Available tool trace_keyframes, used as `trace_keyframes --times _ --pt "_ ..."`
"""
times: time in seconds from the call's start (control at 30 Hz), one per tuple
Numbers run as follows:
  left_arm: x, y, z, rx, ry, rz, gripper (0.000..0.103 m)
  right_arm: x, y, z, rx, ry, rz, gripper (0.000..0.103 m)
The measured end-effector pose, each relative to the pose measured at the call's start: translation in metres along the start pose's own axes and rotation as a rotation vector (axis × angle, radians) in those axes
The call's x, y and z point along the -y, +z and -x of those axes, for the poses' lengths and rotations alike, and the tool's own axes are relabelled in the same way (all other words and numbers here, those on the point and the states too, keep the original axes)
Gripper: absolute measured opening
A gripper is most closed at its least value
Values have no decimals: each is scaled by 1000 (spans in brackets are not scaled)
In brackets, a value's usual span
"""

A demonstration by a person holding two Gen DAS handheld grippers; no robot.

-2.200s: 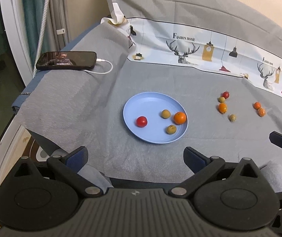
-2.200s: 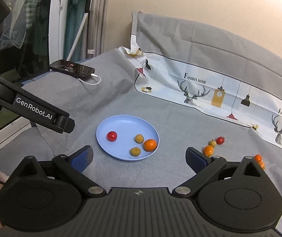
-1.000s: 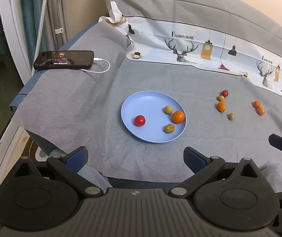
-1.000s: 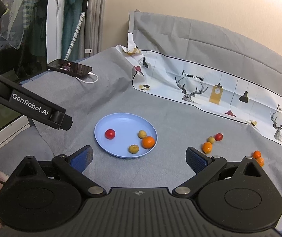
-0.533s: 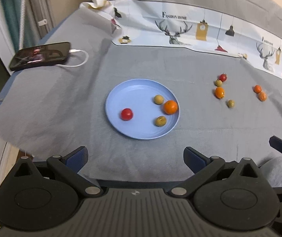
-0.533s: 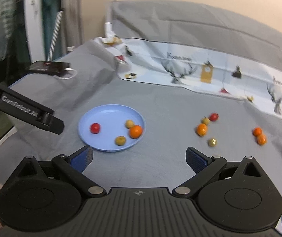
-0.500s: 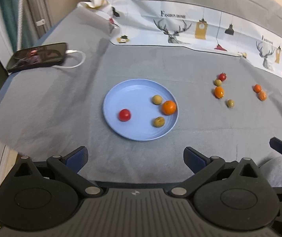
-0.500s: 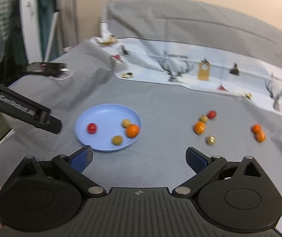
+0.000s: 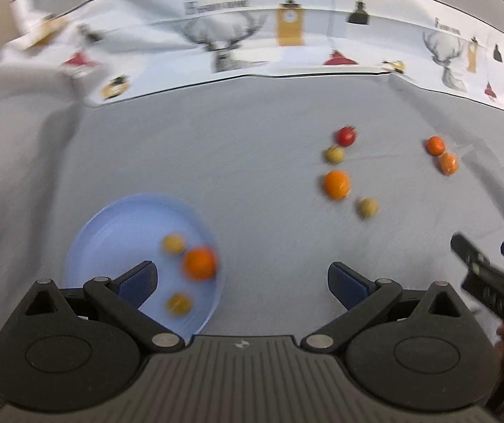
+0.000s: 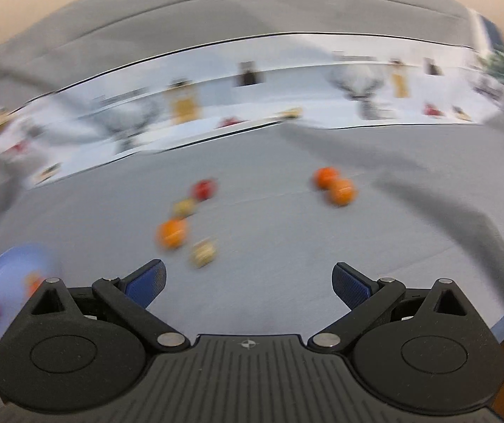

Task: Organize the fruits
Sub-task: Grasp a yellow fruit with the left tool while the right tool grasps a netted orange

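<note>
Fruit is partly sorted: the blue plate (image 9: 117, 225) at near left holds an orange fruit (image 9: 199, 263) and two yellowish ones, with a red one showing in the right wrist view. Six loose fruits (image 9: 336, 184) lie on the grey desk cloth (image 9: 252, 148) at far right. Left gripper (image 9: 241, 276) and right gripper (image 10: 248, 280) both hang released, fingers spread, grasping nothing. Roughly half seems left.

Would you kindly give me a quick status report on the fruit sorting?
Left gripper open, empty. Right gripper open, empty. Six small fruits loose on the grey cloth, beside the round blue plate. Nothing blocking.
</note>
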State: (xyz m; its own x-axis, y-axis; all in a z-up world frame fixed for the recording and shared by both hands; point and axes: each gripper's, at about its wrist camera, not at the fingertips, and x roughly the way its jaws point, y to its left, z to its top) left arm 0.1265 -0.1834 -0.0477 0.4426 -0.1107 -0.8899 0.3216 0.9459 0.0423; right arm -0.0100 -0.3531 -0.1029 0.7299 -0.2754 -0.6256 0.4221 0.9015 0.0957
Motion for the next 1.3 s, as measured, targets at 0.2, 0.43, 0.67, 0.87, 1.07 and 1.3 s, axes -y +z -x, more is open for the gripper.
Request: trace_keyframes --times 0.2,0.43,0.67,0.87,1.07,1.3 --pt "57 71 -84 -36 -54 -72 103 52 29 -106 39 -185 -97 100" --pt "97 126 -185 -149 -65 -131 103 85 34 -209 -16 -248 -111 100" --pt "102 139 -251 -259 -66 -67 103 91 33 -239 12 -280 -110 102" --pt "105 136 -246 -241 -66 -76 90 90 33 -237 17 -289 -110 84" --pt "102 136 -221 -222 -145 -78 29 89 35 -225 49 -277 -111 38" --pt "92 128 -174 -175 -142 -80 29 102 35 -211 86 -301 -176 38"
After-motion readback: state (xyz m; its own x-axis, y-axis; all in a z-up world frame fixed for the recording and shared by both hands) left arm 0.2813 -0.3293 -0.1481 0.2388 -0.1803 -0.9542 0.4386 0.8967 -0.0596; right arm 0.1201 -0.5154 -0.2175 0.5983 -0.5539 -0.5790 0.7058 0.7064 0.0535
